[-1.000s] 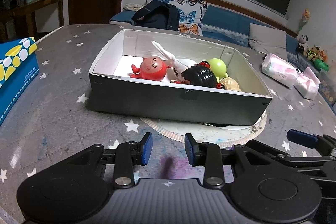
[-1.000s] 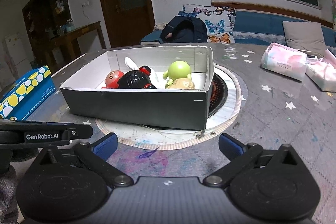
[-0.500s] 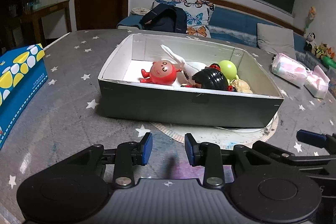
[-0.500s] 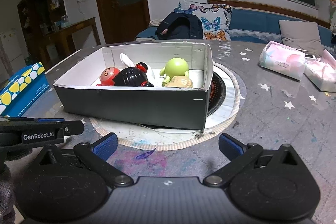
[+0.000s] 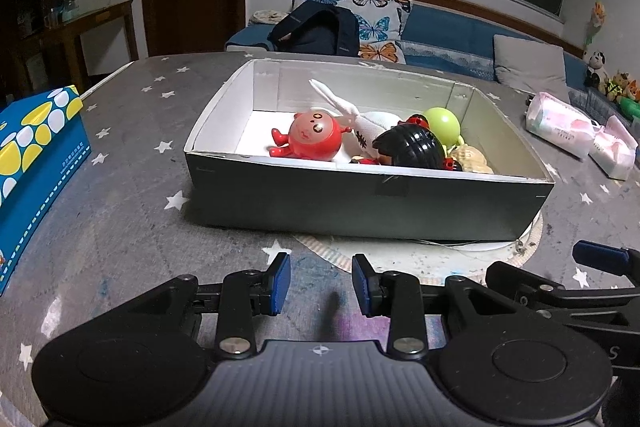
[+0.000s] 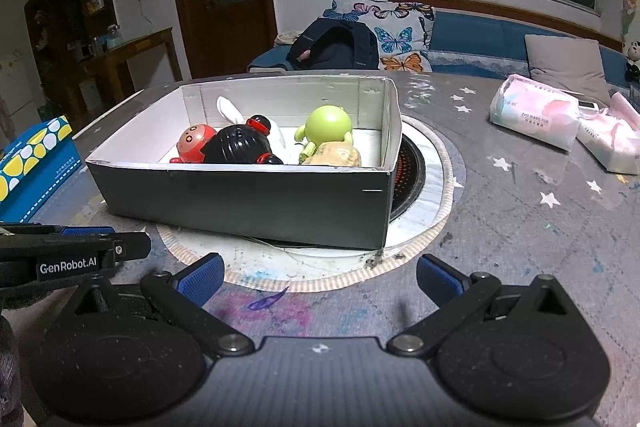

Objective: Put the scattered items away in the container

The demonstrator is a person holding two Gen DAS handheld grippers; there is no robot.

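Both the left gripper (image 5: 319, 283) and right gripper (image 6: 319, 273) hang empty with jaws apart, short of the box (image 5: 360, 193) ahead, seemingly because the toys (image 5: 316, 141) already lie inside it.

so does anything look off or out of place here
Only one thing: the dark box sits partly over a round burner-like recess in the table, so its right end overhangs the ring. The toys, including the red figure and green figure, lie jumbled inside; nothing spilled.
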